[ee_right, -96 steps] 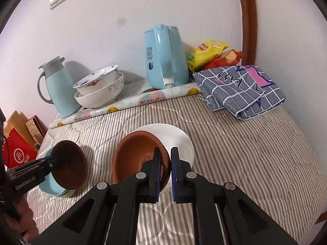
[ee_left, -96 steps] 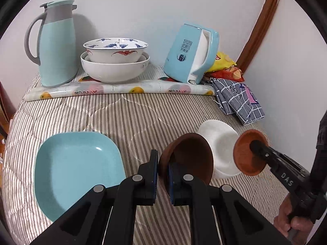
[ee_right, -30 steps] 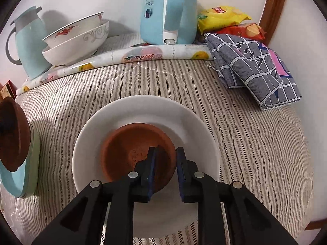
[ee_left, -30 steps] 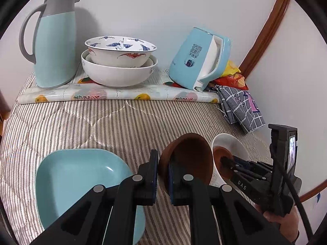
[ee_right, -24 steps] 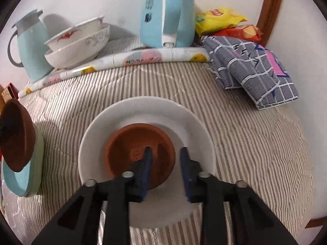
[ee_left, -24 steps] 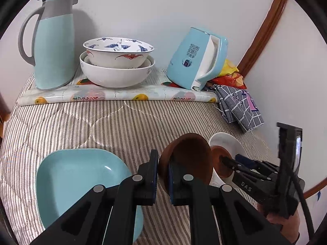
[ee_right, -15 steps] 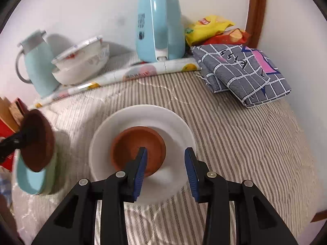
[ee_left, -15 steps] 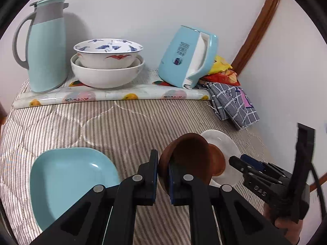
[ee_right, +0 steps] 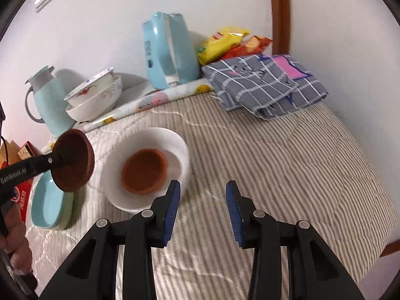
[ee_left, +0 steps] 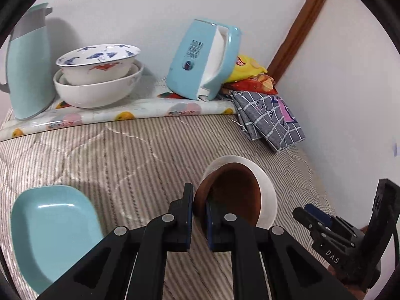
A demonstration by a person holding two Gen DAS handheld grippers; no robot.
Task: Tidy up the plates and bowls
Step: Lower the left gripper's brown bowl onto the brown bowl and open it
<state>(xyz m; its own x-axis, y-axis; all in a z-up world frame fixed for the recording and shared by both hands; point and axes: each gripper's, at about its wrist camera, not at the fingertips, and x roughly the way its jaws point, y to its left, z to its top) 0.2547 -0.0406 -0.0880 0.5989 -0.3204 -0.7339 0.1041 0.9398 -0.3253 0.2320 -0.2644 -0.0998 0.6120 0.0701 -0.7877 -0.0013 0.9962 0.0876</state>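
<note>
With one terracotta bowl [ee_right: 144, 171] already nested in white plate [ee_right: 175, 142], right gripper [ee_right: 202, 211] spread wide, empty; left gripper [ee_left: 199, 203] clamped on second brown bowl [ee_left: 232, 195], apparently above it, stacking left.

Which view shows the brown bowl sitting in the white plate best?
The right wrist view: the brown bowl sits in plain sight inside the white plate. In the left wrist view, the darker bowl clamped in the left claw hides it; only the plate's rim shows.
</note>
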